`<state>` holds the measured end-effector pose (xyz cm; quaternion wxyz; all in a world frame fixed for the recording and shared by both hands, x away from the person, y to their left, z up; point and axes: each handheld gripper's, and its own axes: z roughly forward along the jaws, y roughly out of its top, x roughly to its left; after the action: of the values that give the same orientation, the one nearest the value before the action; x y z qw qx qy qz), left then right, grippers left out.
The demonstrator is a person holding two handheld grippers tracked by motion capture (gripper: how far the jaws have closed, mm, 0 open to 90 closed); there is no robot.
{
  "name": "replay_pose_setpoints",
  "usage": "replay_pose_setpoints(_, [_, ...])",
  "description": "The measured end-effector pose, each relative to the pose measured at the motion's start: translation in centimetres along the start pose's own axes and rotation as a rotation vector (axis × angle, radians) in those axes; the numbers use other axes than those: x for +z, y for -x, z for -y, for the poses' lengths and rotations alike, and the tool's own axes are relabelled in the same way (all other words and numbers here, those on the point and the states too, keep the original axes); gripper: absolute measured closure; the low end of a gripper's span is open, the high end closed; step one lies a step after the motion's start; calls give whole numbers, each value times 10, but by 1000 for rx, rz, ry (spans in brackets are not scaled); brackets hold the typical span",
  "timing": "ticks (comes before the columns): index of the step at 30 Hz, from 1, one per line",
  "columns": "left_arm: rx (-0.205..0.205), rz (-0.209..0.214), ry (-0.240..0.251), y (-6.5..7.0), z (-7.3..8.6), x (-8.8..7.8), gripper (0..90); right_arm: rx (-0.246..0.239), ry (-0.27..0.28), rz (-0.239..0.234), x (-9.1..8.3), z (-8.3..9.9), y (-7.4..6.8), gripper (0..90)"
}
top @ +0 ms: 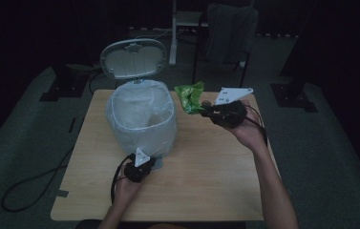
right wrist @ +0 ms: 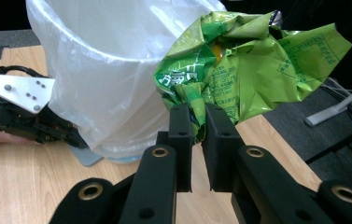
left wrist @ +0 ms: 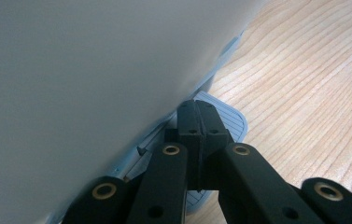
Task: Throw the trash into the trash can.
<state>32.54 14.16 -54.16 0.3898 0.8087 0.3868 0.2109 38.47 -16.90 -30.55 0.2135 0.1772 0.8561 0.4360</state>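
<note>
A pedal bin (top: pixel 142 119) lined with a clear bag (right wrist: pixel 113 70) stands on the far left part of a wooden table (top: pixel 206 181); all places below are given from the bin. Its grey lid (top: pixel 133 58) stands raised behind the mouth. At the near foot of the bin, the left gripper (top: pixel 144 164) rests with its two jaws pressed together and nothing between them; in the left gripper view the closed tips (left wrist: pixel 200 122) lie on the ribbed blue-grey pedal (left wrist: pixel 232 122), right against the pale wall of the bin (left wrist: pixel 85 79). To the right of the bin, near its rim and raised above the table, the right gripper (top: pixel 209 110) pinches a crumpled green wrapper (top: pixel 190 98). In the right gripper view the jaws (right wrist: pixel 198 122) clamp the lower fold of the wrapper (right wrist: pixel 243 65), whose printed foil spreads up and to the right of the tips, just beside the bag's outer side and not inside the bin. The same view shows the left gripper (right wrist: pixel 78 140) farther off at the bin's base, beside the pedal (right wrist: pixel 89 156). The wrapper is outside the bin, level with its opening, held clear of the table. The person's forearms reach in from the near edge of the table.
</note>
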Motion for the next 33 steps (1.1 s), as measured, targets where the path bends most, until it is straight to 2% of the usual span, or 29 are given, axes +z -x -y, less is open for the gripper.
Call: replay_pose_setpoints(33, [2, 0, -2, 0, 0, 0, 900, -49, 40, -19, 13, -35, -3, 818])
